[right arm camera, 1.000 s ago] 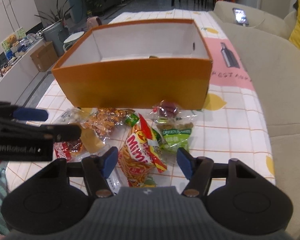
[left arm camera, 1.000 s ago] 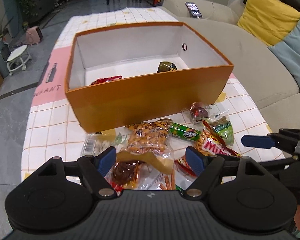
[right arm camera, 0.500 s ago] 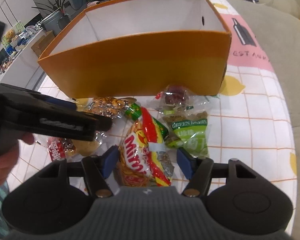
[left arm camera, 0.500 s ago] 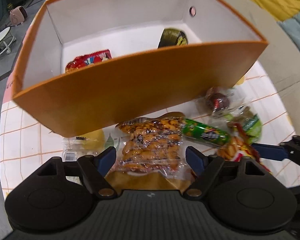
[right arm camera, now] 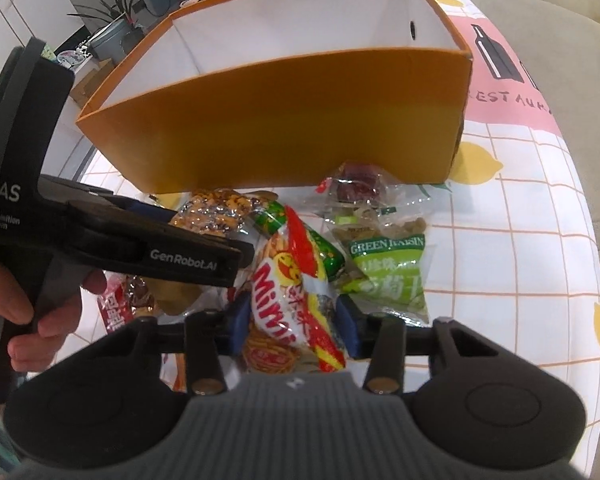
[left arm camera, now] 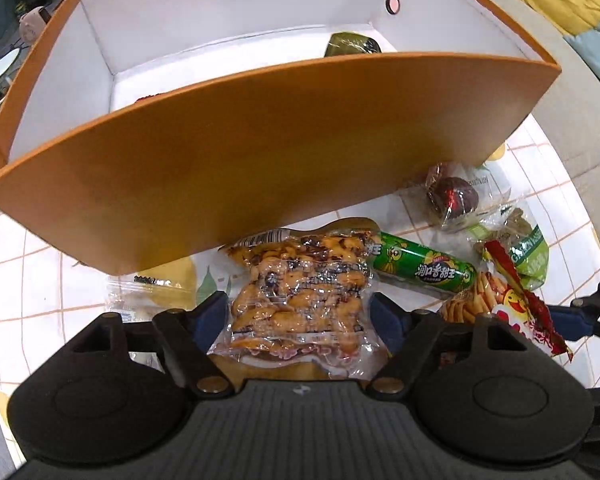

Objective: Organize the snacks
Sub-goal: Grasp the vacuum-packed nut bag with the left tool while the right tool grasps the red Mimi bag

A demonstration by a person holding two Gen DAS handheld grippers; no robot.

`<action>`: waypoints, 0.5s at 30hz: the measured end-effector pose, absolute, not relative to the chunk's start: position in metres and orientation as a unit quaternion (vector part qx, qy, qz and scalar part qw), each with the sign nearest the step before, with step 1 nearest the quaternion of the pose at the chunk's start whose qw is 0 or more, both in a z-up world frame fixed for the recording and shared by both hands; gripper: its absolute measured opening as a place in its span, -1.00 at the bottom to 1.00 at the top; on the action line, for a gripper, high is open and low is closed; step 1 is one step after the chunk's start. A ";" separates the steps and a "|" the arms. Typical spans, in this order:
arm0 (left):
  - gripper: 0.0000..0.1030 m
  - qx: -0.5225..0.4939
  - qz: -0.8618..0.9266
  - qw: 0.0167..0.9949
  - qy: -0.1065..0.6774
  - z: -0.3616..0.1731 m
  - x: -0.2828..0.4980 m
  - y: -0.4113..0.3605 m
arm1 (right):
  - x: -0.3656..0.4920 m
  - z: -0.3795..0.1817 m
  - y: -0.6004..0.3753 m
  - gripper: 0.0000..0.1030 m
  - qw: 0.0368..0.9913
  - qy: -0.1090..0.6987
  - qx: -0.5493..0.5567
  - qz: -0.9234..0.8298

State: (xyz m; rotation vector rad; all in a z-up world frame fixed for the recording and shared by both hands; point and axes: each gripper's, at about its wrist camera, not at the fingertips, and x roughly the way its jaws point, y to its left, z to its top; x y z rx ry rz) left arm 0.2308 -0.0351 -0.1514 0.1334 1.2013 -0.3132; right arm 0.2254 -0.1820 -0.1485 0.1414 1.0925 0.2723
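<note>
Presently, a vacuum-sealed peanut pack [left arm camera: 300, 292] is straddled by the left gripper [left arm camera: 302, 314]; its jaws have just been closing, though firm contact cannot be confirmed. The pack is judged stiff, slick and light, best taken across its flat middle. A Mimi crisp bag [right arm camera: 296, 308], judged light, crinkly and crushable, is pinched across its middle by the right gripper [right arm camera: 294, 322], whose jaws have just been closing. Both lie on the tablecloth [left arm camera: 28, 304] before the orange box [left arm camera: 260, 152], in which a dark green packet [left arm camera: 352, 44] is seen.
</note>
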 end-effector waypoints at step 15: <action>0.67 0.052 -0.124 0.838 0.530 -0.097 0.186 -0.028 | 0.205 -0.112 -0.192 -0.26 0.863 0.486 0.044 0.129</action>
